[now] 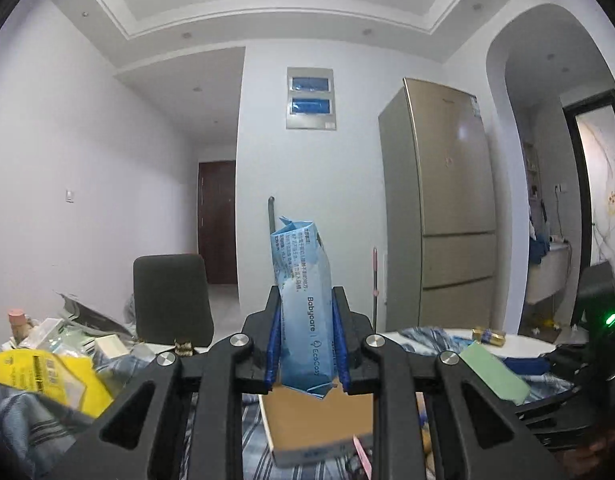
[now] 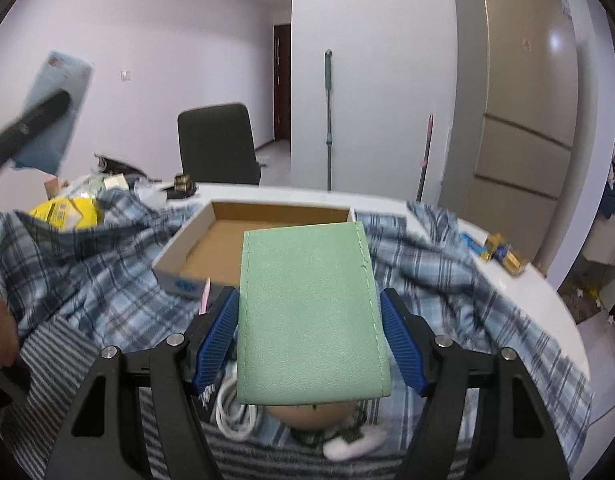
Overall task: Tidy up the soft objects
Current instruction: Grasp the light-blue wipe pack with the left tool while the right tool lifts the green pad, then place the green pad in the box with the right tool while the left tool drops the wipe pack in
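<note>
Left gripper (image 1: 306, 340): is clenching the upright, crumpled light-blue plastic tissue pack (image 1: 303, 304).
Right gripper (image 2: 309, 340): is grasping the flat, stitched pale-green leather pouch (image 2: 309, 316).

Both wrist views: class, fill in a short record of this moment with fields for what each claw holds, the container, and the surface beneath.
left claw: shut on blue Babycare pack, held upright above the box
right claw: shut on green pouch, held flat in front of the box
container: open cardboard box, nothing visible inside
surface: plaid cloth spread over the white table
</note>
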`<action>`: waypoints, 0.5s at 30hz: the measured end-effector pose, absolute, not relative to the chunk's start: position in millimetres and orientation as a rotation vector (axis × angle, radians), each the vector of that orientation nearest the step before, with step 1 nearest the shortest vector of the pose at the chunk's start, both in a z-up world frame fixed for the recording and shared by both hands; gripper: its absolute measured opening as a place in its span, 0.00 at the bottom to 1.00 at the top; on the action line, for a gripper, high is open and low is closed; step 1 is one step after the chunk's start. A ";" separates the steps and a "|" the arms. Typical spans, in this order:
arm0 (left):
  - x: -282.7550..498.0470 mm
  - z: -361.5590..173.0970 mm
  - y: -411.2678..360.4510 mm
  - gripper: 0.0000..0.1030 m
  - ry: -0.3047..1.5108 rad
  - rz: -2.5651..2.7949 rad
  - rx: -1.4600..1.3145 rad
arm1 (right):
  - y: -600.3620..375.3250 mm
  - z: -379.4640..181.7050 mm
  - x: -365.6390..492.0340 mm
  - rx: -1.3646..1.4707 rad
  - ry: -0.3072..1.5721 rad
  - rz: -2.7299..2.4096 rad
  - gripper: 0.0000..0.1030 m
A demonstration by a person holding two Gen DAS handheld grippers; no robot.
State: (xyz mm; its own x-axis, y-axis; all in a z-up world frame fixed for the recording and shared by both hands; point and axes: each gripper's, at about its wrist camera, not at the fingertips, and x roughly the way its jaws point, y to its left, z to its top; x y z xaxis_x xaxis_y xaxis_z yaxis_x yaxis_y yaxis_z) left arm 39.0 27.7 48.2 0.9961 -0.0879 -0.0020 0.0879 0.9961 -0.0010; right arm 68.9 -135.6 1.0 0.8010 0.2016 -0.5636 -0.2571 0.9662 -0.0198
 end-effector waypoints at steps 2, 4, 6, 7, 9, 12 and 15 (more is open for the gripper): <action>51.2 45.6 30.7 0.23 -0.020 -0.084 -0.017 | -133.0 12.3 74.1 -0.100 0.558 0.241 0.68; 69.0 42.2 30.3 0.23 -0.020 -0.093 -0.010 | -131.6 22.3 83.2 -0.098 0.530 0.237 0.68; 84.0 38.0 30.0 0.23 -0.017 -0.089 0.002 | -131.2 32.1 95.3 -0.079 0.502 0.229 0.68; 91.2 36.1 29.9 0.23 -0.012 -0.090 0.004 | -130.5 36.0 103.0 -0.071 0.493 0.226 0.68; 105.3 31.7 31.1 0.23 0.001 -0.085 -0.003 | -129.3 40.8 120.5 -0.058 0.490 0.215 0.68; 127.2 24.8 32.9 0.23 0.036 -0.104 -0.016 | -128.3 42.6 150.6 -0.032 0.498 0.190 0.68; 145.7 17.0 31.8 0.23 0.080 -0.119 -0.018 | -130.5 40.4 175.6 -0.014 0.504 0.156 0.68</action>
State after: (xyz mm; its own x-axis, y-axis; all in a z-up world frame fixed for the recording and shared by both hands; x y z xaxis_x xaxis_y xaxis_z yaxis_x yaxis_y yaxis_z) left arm 145.7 31.8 17.0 0.9898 -0.1193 -0.0782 0.1178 0.9928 -0.0231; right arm 175.6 -130.5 40.4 0.8641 0.1450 -0.4820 -0.1519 0.9881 0.0250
